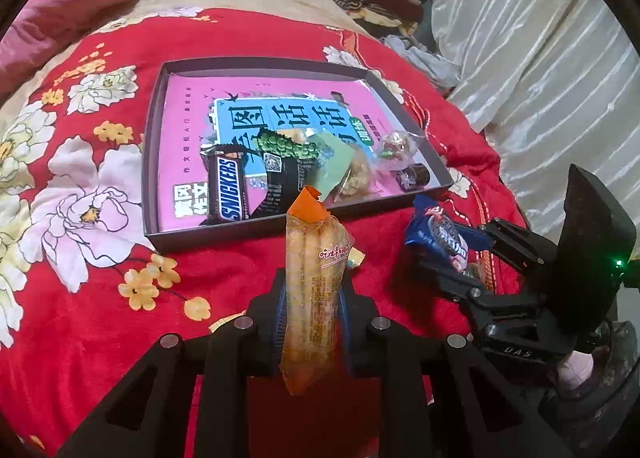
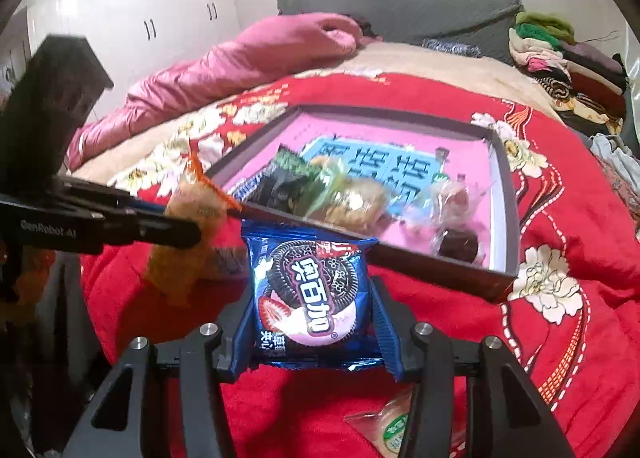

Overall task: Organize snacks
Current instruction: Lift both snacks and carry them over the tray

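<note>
Oreo pack [image 2: 310,294] clamped flat in right gripper [image 2: 310,322], just short of tray's near edge [image 2: 440,270]; left gripper [image 1: 312,298] pinches upright biscuit-stick packet [image 1: 314,282], equally near.

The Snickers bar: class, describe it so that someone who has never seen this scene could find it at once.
On the red flowered quilt lies a shallow dark tray lined with a pink book cover. The Snickers bar lies in its near left part, leftmost of the snacks. Its brown wrapper with big white letters on blue sets it apart.
</note>
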### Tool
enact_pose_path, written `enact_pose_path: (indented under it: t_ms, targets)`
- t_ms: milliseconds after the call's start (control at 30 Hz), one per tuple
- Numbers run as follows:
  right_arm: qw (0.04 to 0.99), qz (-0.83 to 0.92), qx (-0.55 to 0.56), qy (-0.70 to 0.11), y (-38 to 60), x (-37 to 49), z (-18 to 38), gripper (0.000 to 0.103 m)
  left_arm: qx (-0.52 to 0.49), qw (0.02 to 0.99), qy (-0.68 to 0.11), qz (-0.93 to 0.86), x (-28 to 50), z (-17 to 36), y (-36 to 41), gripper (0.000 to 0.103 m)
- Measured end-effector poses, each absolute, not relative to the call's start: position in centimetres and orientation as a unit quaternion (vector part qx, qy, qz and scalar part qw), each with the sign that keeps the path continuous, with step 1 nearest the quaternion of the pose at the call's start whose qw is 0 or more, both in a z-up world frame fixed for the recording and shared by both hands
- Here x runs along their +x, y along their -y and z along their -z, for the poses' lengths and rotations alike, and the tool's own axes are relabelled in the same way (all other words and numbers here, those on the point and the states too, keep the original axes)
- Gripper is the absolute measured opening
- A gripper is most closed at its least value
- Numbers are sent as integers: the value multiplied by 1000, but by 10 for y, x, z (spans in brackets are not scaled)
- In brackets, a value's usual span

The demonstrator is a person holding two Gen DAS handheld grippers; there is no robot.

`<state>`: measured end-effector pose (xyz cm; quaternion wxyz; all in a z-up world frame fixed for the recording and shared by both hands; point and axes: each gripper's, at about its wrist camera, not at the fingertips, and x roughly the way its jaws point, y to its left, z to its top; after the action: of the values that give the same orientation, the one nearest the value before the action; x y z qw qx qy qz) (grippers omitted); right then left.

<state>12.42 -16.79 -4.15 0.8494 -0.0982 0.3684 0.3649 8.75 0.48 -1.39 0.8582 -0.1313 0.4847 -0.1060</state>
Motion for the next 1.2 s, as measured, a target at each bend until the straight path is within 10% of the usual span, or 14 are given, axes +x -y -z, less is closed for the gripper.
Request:
enact_pose_path:
  t_ms: [1200]
  targets:
    - [886, -352, -14, -302, 192, 146, 11, 52, -133, 892, -428, 66, 94, -35, -14, 23]
